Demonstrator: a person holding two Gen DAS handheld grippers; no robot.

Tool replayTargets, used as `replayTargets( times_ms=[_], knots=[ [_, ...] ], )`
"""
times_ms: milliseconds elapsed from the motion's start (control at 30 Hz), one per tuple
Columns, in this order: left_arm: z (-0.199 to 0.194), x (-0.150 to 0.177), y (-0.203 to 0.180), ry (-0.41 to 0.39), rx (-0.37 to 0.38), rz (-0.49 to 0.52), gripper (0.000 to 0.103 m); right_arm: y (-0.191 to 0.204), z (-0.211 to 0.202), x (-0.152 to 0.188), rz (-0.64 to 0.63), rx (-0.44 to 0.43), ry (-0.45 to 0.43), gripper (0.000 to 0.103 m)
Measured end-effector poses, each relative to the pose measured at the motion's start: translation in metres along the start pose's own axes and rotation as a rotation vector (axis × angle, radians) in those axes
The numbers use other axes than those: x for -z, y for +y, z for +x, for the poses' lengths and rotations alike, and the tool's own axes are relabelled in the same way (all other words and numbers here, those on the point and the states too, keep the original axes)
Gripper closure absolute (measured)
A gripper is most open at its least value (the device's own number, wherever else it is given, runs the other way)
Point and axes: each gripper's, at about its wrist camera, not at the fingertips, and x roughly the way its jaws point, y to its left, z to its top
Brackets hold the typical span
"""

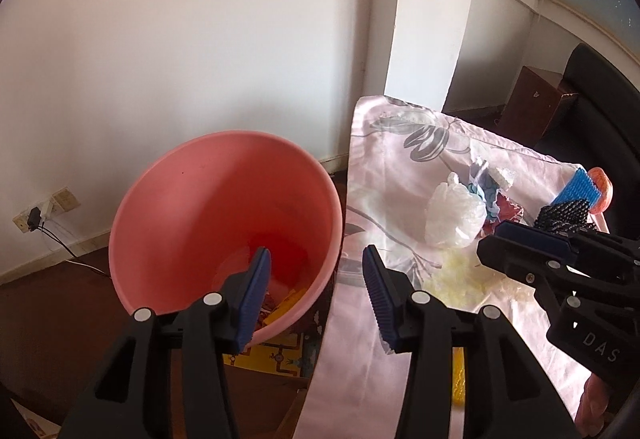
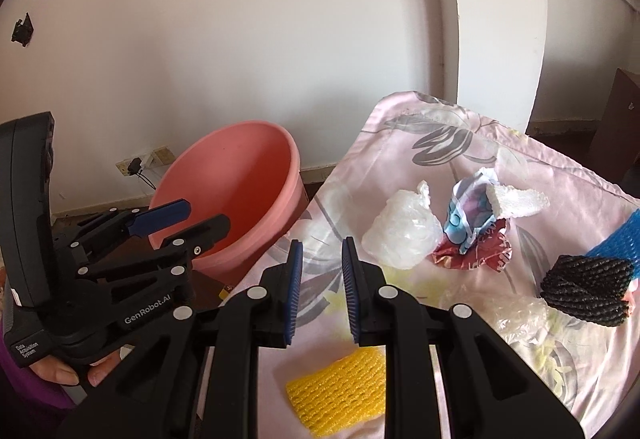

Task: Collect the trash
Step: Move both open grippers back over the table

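Observation:
A pink bucket [image 1: 192, 199] [image 2: 240, 175] stands left of the table, with yellow scraps [image 1: 292, 299] at its bottom. My left gripper [image 1: 316, 263] [image 2: 200, 219] hangs open over the bucket's right rim, with nothing between its pads. On the pink floral cloth [image 2: 400, 127] lie a white plastic bag [image 2: 400, 235] [image 1: 452, 215], a crumpled blue-white wrapper [image 2: 468, 215], a red wrapper [image 2: 480, 255], a white foam piece [image 2: 516, 203], a black foam net [image 2: 584, 291], a blue net [image 2: 616, 243] and a yellow net [image 2: 340, 391]. My right gripper [image 2: 322, 259] [image 1: 490, 243] hovers over the cloth, left of the bag, narrowly open and holding nothing.
Clear crumpled film [image 2: 512, 315] lies near the black net. A yellow printed box [image 1: 276, 355] sits under the bucket. A wall socket with a plug [image 1: 36, 217] is low on the left wall. A brown wooden box [image 1: 536, 99] and a black chair [image 1: 600, 99] stand beyond the table.

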Motion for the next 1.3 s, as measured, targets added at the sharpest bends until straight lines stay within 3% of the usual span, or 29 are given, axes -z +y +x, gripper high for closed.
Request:
replayTargets(
  times_ms=[167,267,300,767,1133,1300],
  knots=[
    [0.001,0.001,-0.019,0.004,0.027,0.032,0.056,-0.016,-0.006,0.008,0.028,0.016,0.001,0.082],
    [0.002,0.002,-0.029,0.006,0.044,0.052,0.056,-0.027,-0.011,0.013,0.058,0.022,-0.011,0.066],
    [0.002,0.002,-0.032,0.007,0.05,0.061,0.056,-0.03,-0.013,0.014,0.067,0.026,-0.013,0.065],
    [0.008,0.013,-0.086,0.036,0.161,0.164,0.055,-0.075,-0.038,0.047,0.141,0.131,-0.032,0.065],
    [0.003,0.035,-0.107,0.081,0.335,0.256,0.052,-0.118,-0.067,0.077,0.251,0.223,-0.05,0.065],
    [0.002,0.051,-0.108,0.117,0.343,0.316,0.052,-0.124,-0.069,0.085,0.278,0.225,-0.045,0.065]
  ],
)
